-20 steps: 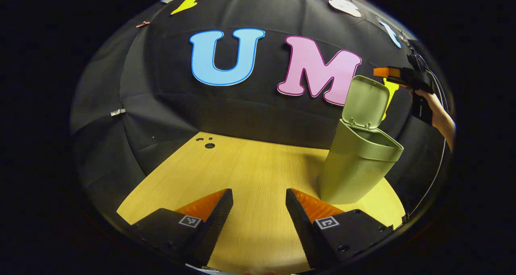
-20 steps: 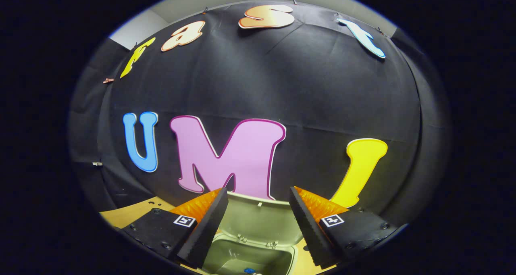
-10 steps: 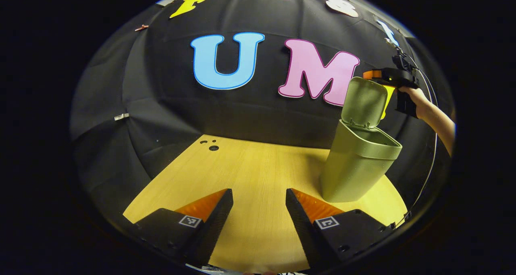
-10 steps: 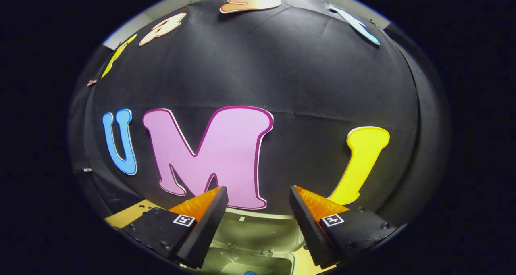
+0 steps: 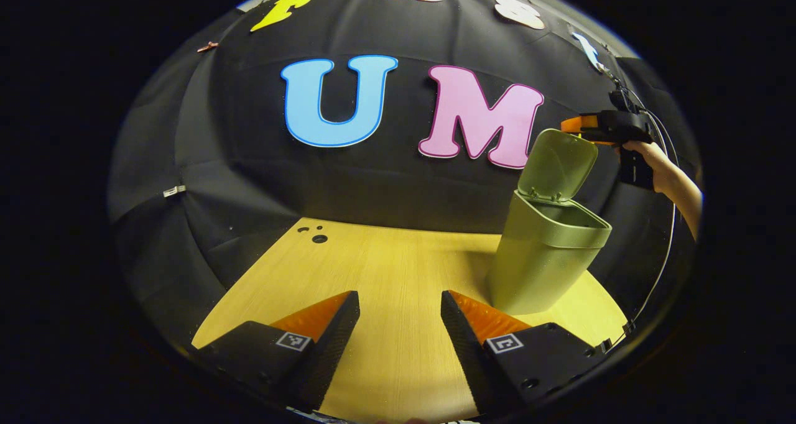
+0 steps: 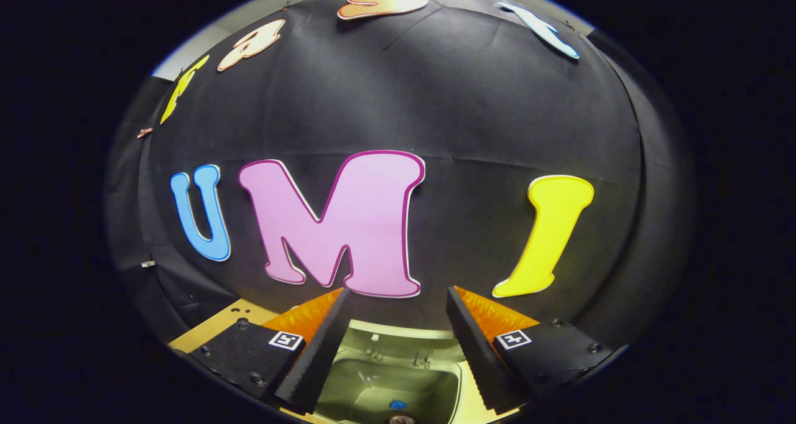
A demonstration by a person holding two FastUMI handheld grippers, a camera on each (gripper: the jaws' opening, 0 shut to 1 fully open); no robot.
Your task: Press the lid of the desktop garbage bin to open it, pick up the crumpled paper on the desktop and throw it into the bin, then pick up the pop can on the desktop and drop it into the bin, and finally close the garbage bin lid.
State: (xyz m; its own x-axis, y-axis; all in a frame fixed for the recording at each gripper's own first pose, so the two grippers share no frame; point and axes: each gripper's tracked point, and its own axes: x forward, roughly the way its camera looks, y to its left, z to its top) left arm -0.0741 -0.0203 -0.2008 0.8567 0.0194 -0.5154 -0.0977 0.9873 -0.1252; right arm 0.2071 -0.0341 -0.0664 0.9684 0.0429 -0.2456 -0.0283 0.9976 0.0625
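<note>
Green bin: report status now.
Left gripper open, low over wooden table. Right gripper open above green plastic bin, lid up. Nothing blocking.

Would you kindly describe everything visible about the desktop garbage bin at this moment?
The garbage bin is a tall olive-green container, plastic by its look, tapering slightly toward its base. It stands upright on the wooden table, near the right side in the left gripper view. Its lid is hinged at the back and raised, leaving the mouth open. The right gripper hovers beside the lid's top edge; contact is unclear. The right gripper view shows something small and blue inside.
</note>
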